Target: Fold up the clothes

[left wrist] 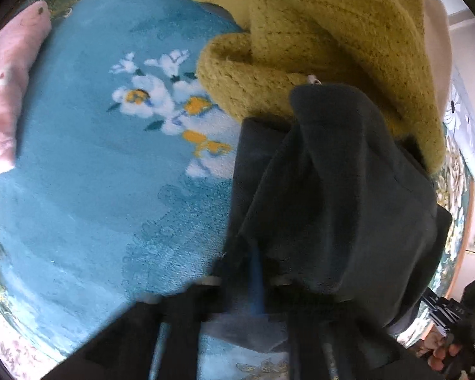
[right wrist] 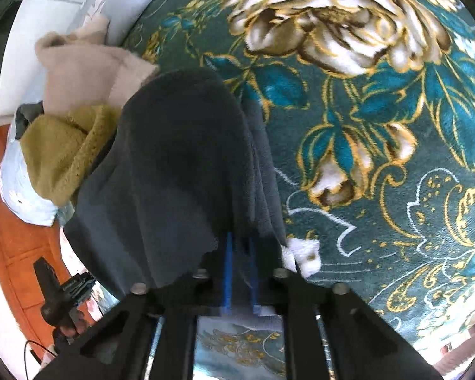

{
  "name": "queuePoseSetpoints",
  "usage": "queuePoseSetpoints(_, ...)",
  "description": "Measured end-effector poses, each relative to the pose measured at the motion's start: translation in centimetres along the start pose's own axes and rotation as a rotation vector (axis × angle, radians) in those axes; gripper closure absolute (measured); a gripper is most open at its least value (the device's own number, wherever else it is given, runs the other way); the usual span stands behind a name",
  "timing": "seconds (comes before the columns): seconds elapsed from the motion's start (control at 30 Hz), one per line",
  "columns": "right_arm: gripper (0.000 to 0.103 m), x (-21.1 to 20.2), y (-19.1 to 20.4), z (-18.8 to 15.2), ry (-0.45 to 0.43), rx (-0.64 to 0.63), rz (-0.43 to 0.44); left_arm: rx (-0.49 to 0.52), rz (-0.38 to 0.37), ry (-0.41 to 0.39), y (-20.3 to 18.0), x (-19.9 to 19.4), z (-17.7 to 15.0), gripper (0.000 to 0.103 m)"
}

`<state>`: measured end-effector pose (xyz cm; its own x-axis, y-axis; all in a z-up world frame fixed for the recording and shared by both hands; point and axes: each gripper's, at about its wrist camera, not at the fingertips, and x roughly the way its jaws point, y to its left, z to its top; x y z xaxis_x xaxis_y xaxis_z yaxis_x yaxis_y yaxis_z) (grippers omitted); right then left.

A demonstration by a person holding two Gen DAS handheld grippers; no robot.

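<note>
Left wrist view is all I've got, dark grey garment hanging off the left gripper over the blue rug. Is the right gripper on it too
Observer: Yes. In the right wrist view the right gripper is shut on the dark grey garment, with cloth draped over its blue pads.
Operator: What's under that end?
Observer: A dark teal floral carpet with big cream and gold blooms, not plain blue.
Operator: Anything else near the yellow sweater?
Observer: A beige garment lies just beyond the yellow sweater.
Operator: And my gripper?
Observer: The left gripper is shut on the same garment.
</note>
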<state>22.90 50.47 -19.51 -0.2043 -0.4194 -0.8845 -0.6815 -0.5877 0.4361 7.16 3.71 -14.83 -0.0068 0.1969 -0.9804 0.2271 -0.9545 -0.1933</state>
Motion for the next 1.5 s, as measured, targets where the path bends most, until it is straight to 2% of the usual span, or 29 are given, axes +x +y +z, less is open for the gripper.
queuePoseSetpoints(0.13,0.099,-0.8,-0.1,0.0,-0.017,-0.007,0.003,-0.042,0.004,-0.126,0.8,-3.4,1.3,0.103)
queuePoseSetpoints(0.23,0.103,-1.3,-0.6,0.0,-0.034,-0.001,0.015,-0.054,0.014,-0.148,2.8,-4.6,2.4,0.103)
queuePoseSetpoints(0.37,0.103,-2.0,-1.3,0.1,-0.056,0.007,0.031,-0.155,-0.142,-0.09,5.3,-3.9,2.5,0.101)
queuePoseSetpoints(0.4,0.103,-2.2,-1.5,0.1,-0.061,0.009,0.035,-0.175,-0.17,-0.078,5.7,-3.4,2.1,0.096)
queuePoseSetpoints(0.47,0.103,-2.6,-1.8,0.1,-0.072,0.013,0.044,-0.187,-0.201,-0.054,5.6,-2.6,1.2,0.064)
queuePoseSetpoints(0.5,0.102,-2.8,-2.0,0.1,-0.078,0.015,0.048,-0.189,-0.213,-0.042,5.5,-2.2,0.7,0.039)
queuePoseSetpoints(0.53,0.101,-2.9,-2.1,0.1,-0.082,0.016,0.052,-0.18,-0.23,-0.032,5.2,-1.8,0.3,0.038)
queuePoseSetpoints(0.57,0.095,-2.5,-1.9,-0.1,-0.075,0.008,0.064,-0.155,-0.244,-0.026,4.8,-1.4,0.1,0.038)
queuePoseSetpoints(0.6,0.07,-2.1,-1.7,-0.2,-0.068,0.001,0.073,-0.133,-0.246,-0.019,4.3,-0.9,0.1,0.038)
queuePoseSetpoints(0.67,0.043,-1.3,-1.7,-0.3,-0.064,0.007,0.054,-0.092,-0.241,-0.004,3.3,0.0,0.1,0.038)
queuePoseSetpoints(0.77,0.044,0.1,-2.5,0.0,-0.07,0.062,0.054,-0.072,-0.233,-0.011,2.3,0.6,0.3,0.04)
queuePoseSetpoints(0.8,0.044,0.6,-2.7,0.1,-0.072,0.08,0.055,-0.068,-0.231,-0.021,2.1,0.4,0.4,0.046)
queuePoseSetpoints(0.83,0.044,0.9,-2.7,0.1,-0.074,0.102,0.064,-0.055,-0.22,-0.033,1.8,0.1,0.4,0.075)
queuePoseSetpoints(0.87,0.053,1.1,-2.7,0.1,-0.077,0.123,0.074,-0.037,-0.201,-0.038,1.5,-0.2,0.4,0.091)
queuePoseSetpoints(0.9,0.071,1.0,-2.5,0.0,-0.082,0.131,0.086,-0.013,-0.174,-0.042,1.0,-0.5,0.4,0.099)
queuePoseSetpoints(0.97,0.092,0.2,-1.5,-0.5,-0.085,0.114,0.086,-0.011,-0.178,-0.081,0.8,-2.0,0.5,0.099)
queuePoseSetpoints(1.03,0.093,-1.1,0.0,-0.8,-0.1,0.071,0.099,-0.028,-0.204,-0.132,0.9,-3.9,0.5,0.1)
queuePoseSetpoints(1.13,0.094,-4.7,1.7,-0.4,-0.199,0.012,0.155,-0.083,-0.253,-0.222,2.5,-6.8,1.1,0.1)
queuePoseSetpoints(1.17,0.095,-5.4,1.6,-0.2,-0.23,-0.004,0.135,-0.075,-0.239,-0.234,2.7,-6.9,1.4,0.1)
queuePoseSetpoints(1.2,0.095,-5.2,1.2,0.4,-0.237,-0.009,0.083,-0.064,-0.214,-0.222,3.0,-6.2,1.6,0.1)
queuePoseSetpoints(1.27,0.095,-2.2,-1.0,1.6,-0.145,0.048,-0.005,-0.06,-0.154,-0.152,3.8,-3.3,1.8,0.1)
queuePoseSetpoints(1.3,0.095,-0.9,-1.8,1.9,-0.105,0.069,-0.033,-0.063,-0.108,-0.123,4.3,-2.0,1.7,0.103)
queuePoseSetpoints(1.37,0.095,0.9,-2.2,1.7,-0.064,0.062,-0.085,-0.101,0.005,-0.086,5.9,-0.1,1.5,0.103)
queuePoseSetpoints(1.43,0.095,0.9,-2.5,1.4,-0.075,0.076,-0.08,-0.228,0.0,-0.051,8.8,0.6,1.2,0.103)
queuePoseSetpoints(1.5,0.093,0.5,-3.1,1.2,-0.08,0.109,-0.023,-0.324,-0.072,-0.047,11.0,0.1,0.4,0.102)
